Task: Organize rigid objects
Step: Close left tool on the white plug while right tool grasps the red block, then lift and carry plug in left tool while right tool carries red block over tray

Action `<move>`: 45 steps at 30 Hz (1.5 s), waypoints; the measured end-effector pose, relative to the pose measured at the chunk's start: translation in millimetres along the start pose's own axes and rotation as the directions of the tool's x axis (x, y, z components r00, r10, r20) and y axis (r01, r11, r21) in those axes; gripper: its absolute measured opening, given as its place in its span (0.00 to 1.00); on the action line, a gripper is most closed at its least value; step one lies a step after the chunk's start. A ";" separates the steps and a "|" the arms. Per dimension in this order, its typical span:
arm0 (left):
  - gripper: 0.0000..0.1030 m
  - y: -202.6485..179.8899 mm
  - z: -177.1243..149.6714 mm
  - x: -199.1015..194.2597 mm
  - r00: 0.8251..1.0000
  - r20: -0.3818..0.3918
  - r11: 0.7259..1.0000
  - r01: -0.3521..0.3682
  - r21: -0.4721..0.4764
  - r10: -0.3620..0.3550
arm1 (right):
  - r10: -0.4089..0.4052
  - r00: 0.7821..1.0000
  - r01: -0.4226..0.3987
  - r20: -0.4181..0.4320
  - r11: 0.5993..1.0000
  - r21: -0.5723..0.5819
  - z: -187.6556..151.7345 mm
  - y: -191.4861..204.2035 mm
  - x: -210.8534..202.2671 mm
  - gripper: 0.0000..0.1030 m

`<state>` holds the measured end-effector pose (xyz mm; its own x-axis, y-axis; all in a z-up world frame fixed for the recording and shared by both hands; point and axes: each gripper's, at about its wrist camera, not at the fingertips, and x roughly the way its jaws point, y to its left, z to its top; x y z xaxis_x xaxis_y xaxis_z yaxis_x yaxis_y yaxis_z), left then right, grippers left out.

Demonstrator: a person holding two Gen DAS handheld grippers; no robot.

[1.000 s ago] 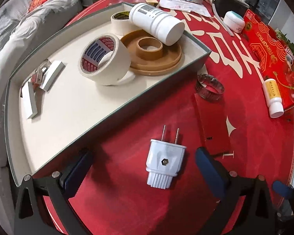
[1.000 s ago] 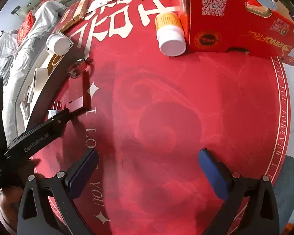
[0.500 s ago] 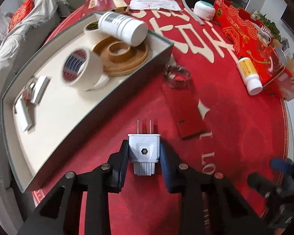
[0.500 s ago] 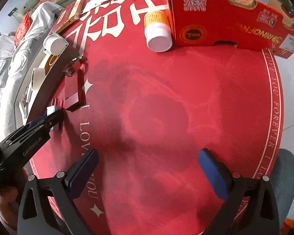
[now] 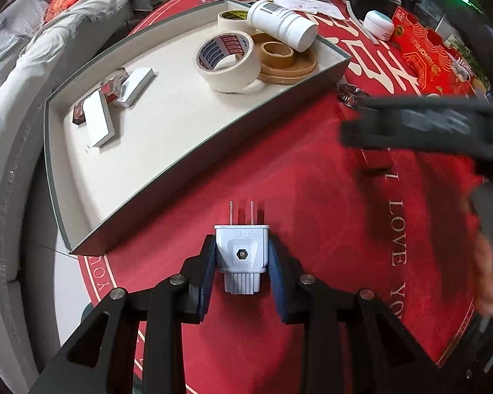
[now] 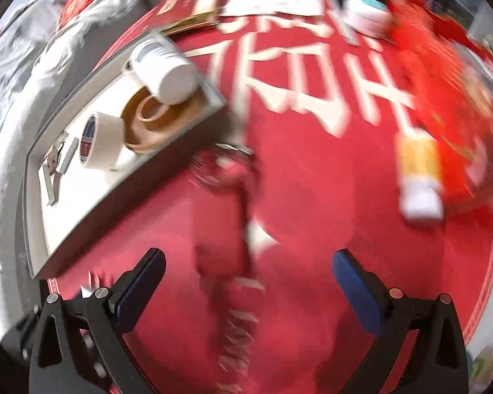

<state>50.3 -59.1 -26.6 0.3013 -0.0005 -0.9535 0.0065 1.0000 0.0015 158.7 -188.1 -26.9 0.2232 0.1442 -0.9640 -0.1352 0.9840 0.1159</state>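
Note:
My left gripper point(image 5: 241, 262) is shut on a white two-prong plug point(image 5: 241, 252) and holds it over the red tablecloth, just right of the grey tray point(image 5: 213, 138). The tray holds a cream tape roll point(image 5: 228, 62), a brown tape ring point(image 5: 286, 60), a white bottle point(image 5: 281, 24) and white blocks point(image 5: 97, 123). My right gripper point(image 6: 246, 282) is open and empty above a flat red box point(image 6: 223, 216); that view is blurred. A metal ring point(image 5: 350, 93) lies by the tray's corner. The right gripper's arm point(image 5: 424, 124) crosses the left wrist view.
A yellow-labelled white bottle point(image 6: 419, 177) lies at the right beside a red carton point(image 5: 424, 55). A white-and-teal jar point(image 5: 378, 24), papers and a jar stand at the far edge. A sofa with grey cloth point(image 5: 33, 52) is at the left.
My left gripper, shut on the plug since half a second ago, has drawn back with it. My right gripper has swung left toward the red box and tray, blurring its view.

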 end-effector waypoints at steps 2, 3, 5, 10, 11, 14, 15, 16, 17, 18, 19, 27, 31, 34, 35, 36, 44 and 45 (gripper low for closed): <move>0.32 -0.5 -1.0 -1.9 1.000 0.002 1.000 0.001 -0.002 -0.001 | -0.026 0.999 0.025 -0.025 0.999 -0.027 8.1 10.6 10.2 0.99; 0.32 -2.1 0.7 -0.5 1.000 0.004 1.000 0.001 -0.002 -0.001 | -0.044 0.998 0.043 -0.042 0.998 -0.036 10.5 14.3 15.4 0.97; 0.32 -0.9 0.8 -0.6 1.000 0.006 1.000 -0.003 -0.004 0.003 | -0.111 0.993 0.107 -0.040 0.991 -0.080 6.1 22.2 19.9 0.87; 0.32 -2.6 -4.5 -3.4 1.000 0.015 1.000 -0.016 -0.007 0.016 | -0.088 0.996 0.088 0.005 0.989 -0.123 -18.6 16.1 8.3 0.35; 0.32 -3.1 -5.5 -3.8 1.000 0.016 1.000 -0.015 -0.009 0.015 | -0.081 0.997 0.081 0.001 0.989 -0.121 -24.7 11.9 7.5 0.35; 0.32 -8.1 -9.8 -5.3 1.000 0.019 1.000 -0.017 0.001 0.017 | -0.075 0.997 0.073 -0.005 0.988 -0.135 -54.8 -3.5 2.6 0.35; 0.32 -9.9 -11.6 -5.9 1.000 0.021 1.000 -0.016 0.007 0.016 | -0.079 0.997 0.077 -0.008 0.987 -0.144 -68.2 -8.8 0.5 0.35; 0.32 -11.5 -13.8 -6.5 1.000 0.023 1.000 -0.016 0.013 0.015 | -0.083 0.997 0.080 -0.010 0.985 -0.151 -78.3 -12.5 -1.0 0.35; 0.32 -12.8 -15.5 -6.8 1.000 0.025 1.000 -0.015 0.019 0.014 | -0.084 0.996 0.081 -0.012 0.985 -0.152 -89.3 -17.2 -2.9 0.35; 0.32 -15.6 -18.4 -7.7 1.000 0.028 0.999 -0.014 0.032 0.013 | -0.083 0.996 0.080 -0.014 0.986 -0.148 -101.7 -22.7 -5.1 0.35; 0.32 -18.0 -20.3 -8.5 1.000 0.029 0.999 -0.014 0.043 0.012 | -0.085 0.996 0.082 -0.016 0.986 -0.145 -113.8 -27.7 -7.2 0.35; 0.32 -3.3 -31.2 -18.2 0.997 0.006 0.997 0.071 -0.033 -0.071 | -0.005 0.999 0.006 -0.045 1.000 0.012 -165.4 -73.3 -17.4 0.35; 0.32 13.0 -27.2 -35.5 0.996 0.033 0.992 0.086 -0.092 -0.083 | 0.034 0.999 -0.033 -0.013 0.996 0.078 -169.8 -93.9 -24.5 0.35; 0.32 14.7 -23.5 -51.6 0.995 0.065 0.992 0.087 -0.092 -0.081 | 0.055 0.998 -0.055 0.009 0.994 0.095 -170.2 -99.6 -34.8 0.35; 0.32 13.9 -22.0 -57.7 0.993 0.080 0.992 0.089 -0.089 -0.082 | 0.052 0.999 -0.053 0.017 0.994 0.094 -167.2 -97.5 -42.7 0.35; 0.32 15.3 -20.5 -62.6 0.992 0.091 0.992 0.092 -0.085 -0.084 | 0.049 0.998 -0.051 0.026 0.995 0.090 -169.6 -92.7 -51.7 0.35; 0.32 13.3 -14.2 -88.5 0.984 0.151 0.992 0.105 -0.072 -0.093 | 0.025 0.999 -0.027 0.042 0.999 0.033 -160.0 -67.2 -69.1 0.35; 0.32 14.4 -15.6 -89.9 0.984 0.152 0.992 0.105 -0.072 -0.093 | 0.009 1.000 -0.009 0.013 1.000 0.015 -159.6 -65.8 -62.5 0.35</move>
<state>8.5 -44.6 54.4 0.4408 -0.0944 -0.8926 -0.0304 0.9923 -0.1199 -0.4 -278.5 -12.4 0.2347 0.1543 -0.9597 -0.1226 0.9841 0.1283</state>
